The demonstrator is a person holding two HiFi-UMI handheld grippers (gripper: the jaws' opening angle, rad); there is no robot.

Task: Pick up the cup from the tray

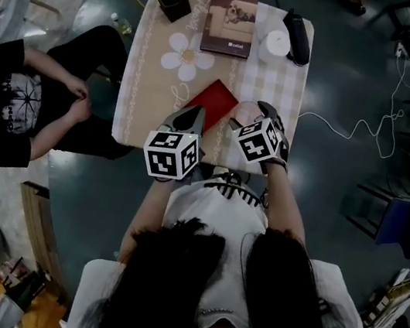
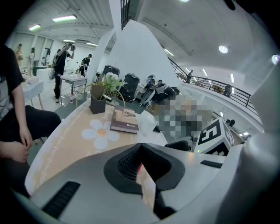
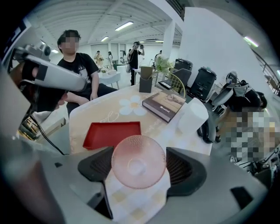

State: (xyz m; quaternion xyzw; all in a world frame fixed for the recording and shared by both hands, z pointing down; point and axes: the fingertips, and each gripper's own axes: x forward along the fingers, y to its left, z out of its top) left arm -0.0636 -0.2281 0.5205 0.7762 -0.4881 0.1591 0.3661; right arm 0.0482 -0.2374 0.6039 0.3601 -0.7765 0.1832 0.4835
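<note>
Apparently the cup (image 3: 138,162) is already clear of the tray (image 3: 111,133). In the right gripper view it sits at lower centre, its round face turned to the camera. The right tool (image 3: 139,167) is closed on it, one pad against each side. The red tray lies bare just above it in the frame, on the checked desk (image 3: 87,118).

The cup looks like pink, see-through glass with a dimpled wall. I judge it light, stiff, brittle and somewhat slick. The best hold is across the wall partway down rather than at the thin rim, with a modest squeeze, since a hard pinch could crack it and a loose one could let it slide.

The left tool (image 2: 142,168) is drawn to a narrow slit with nothing in it.

A book (image 3: 166,105) at upper centre carries a small white mark on its cover, too small to read. The marker cubes show only black-and-white squares.
</note>
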